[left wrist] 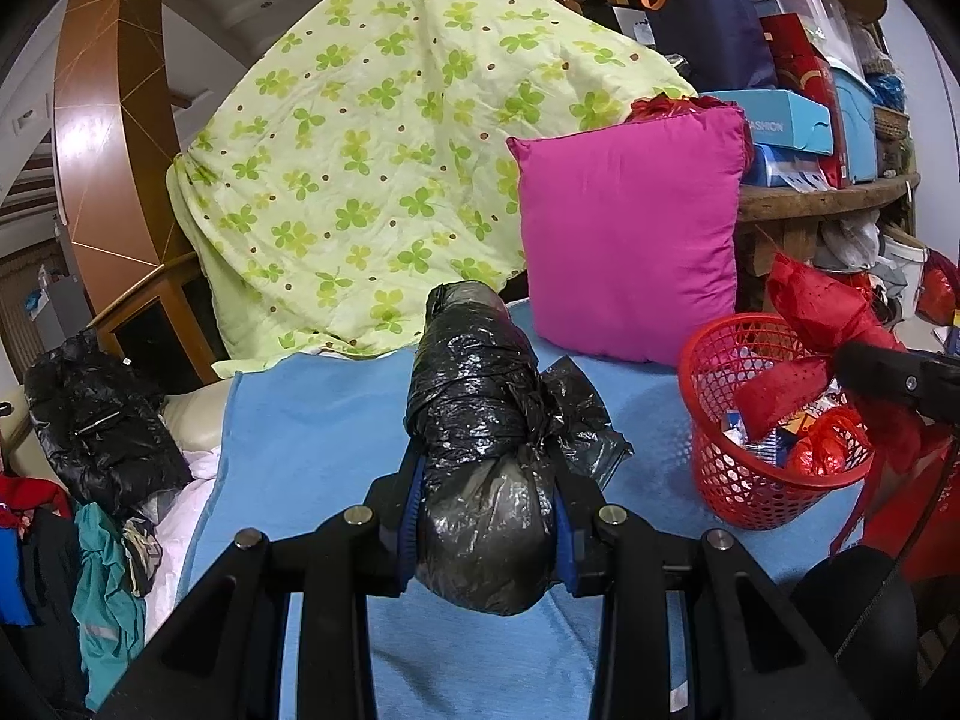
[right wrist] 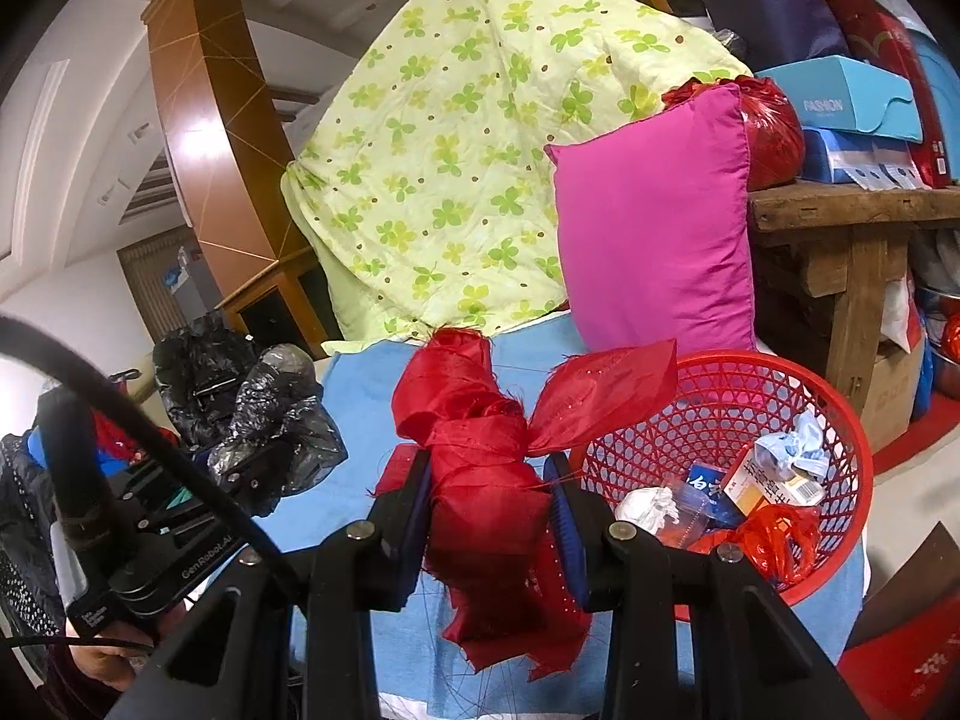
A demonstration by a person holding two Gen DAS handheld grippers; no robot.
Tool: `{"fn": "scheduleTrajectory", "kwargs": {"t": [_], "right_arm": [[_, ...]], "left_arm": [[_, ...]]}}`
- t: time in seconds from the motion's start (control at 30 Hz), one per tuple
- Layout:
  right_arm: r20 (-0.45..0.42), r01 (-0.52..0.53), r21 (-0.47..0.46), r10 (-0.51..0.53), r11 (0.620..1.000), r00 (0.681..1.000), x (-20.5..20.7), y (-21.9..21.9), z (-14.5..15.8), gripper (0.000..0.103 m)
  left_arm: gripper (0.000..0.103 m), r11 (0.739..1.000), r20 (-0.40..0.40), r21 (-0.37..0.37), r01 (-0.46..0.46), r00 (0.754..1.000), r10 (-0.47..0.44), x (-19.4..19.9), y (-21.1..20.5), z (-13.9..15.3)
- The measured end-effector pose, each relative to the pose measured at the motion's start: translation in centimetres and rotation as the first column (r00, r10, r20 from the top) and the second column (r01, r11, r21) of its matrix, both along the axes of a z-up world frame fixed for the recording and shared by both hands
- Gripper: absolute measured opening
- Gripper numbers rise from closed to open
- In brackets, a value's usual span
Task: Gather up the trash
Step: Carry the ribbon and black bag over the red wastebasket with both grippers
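Left tool (left wrist: pixel 486 531): pressed onto a crumpled black plastic bag bundle (left wrist: pixel 480 438), which stands up out of the jaws and is held clear above the light blue cloth-covered surface (left wrist: pixel 312 414).

Right tool (right wrist: pixel 495 525): pinching a wad of red shiny fabric ribbon (right wrist: pixel 480 438), with loose tails hanging below the jaws and one flap spreading right toward the basket.

Red plastic mesh basket (right wrist: pixel 840 450): sits on the blue surface at near right, just beside the right tool. It already contains a small white crumpled wad, a blue-and-white packet, an orange carton, a pale blue crumpled piece and a red plastic scrap.

Surroundings: a magenta square cushion (left wrist: pixel 630 240) stands at the far edge, with a green clover-print quilt (left wrist: pixel 372 150) draped to its left. A second black plastic heap (left wrist: pixel 102 420) lies at far left, off the blue surface.

Step in hand, as judged: both items are lifted and in transit; neither has been deposited.

Next move, as judged: carry the red wad rightward over the basket rim and let go, keeping the trailing threads from snagging the mesh. The black bundle has farther to travel and is bulky; it should follow once the right tool is clear.
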State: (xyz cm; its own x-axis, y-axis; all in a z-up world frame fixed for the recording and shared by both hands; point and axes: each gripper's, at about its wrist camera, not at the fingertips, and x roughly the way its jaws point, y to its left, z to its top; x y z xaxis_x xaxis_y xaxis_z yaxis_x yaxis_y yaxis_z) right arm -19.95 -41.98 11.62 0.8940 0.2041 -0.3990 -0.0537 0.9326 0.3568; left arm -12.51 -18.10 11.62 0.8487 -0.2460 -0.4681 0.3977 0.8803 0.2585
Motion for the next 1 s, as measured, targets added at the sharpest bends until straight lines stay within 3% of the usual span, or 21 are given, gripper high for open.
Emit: {"fn": "scheduleTrajectory", "kwargs": {"t": [1.0], "right_arm": [[-0.011, 0.050, 0.058, -0.049, 0.997, 0.999, -0.9, -2.6, -1.1, 0.039]], "left_arm": [[0.037, 0.997, -0.065, 0.031, 0.068, 0.996, -0.066, 0.0, -3.1, -2.2]]}}
